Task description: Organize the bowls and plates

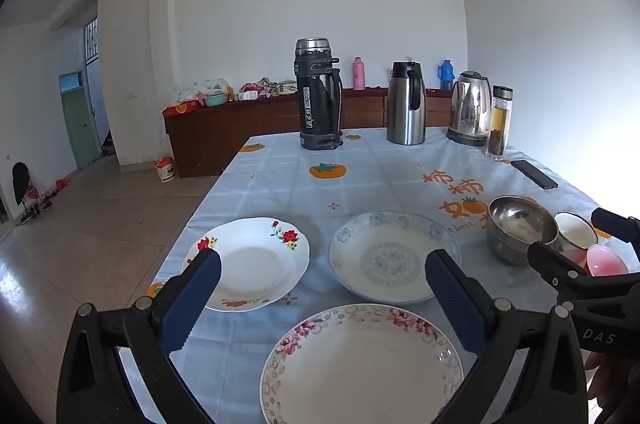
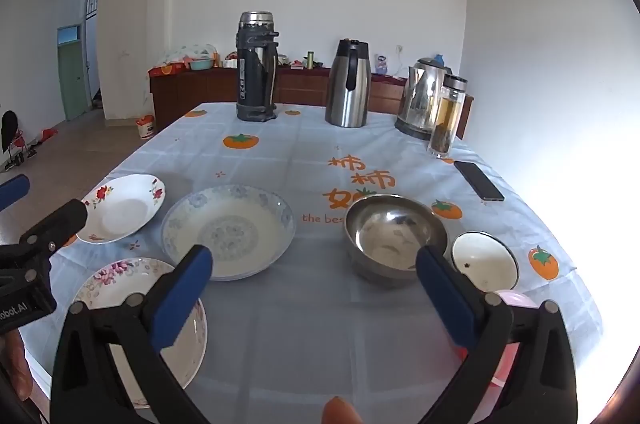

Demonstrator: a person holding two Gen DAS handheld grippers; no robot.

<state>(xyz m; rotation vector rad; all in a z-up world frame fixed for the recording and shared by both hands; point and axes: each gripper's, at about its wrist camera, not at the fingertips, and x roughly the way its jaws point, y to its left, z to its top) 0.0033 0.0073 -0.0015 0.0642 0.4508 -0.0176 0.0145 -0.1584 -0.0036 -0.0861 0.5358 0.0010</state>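
Three plates lie on the tablecloth: a white plate with red flowers, a blue-patterned deep plate, and a pink-floral plate nearest me. A steel bowl, a white enamel bowl and a pink bowl stand to the right. My left gripper is open above the plates. My right gripper is open in front of the steel bowl.
At the table's far side stand a black thermos, a steel carafe, an electric kettle and a glass tea bottle. A phone lies at the right. A wooden sideboard lines the back wall.
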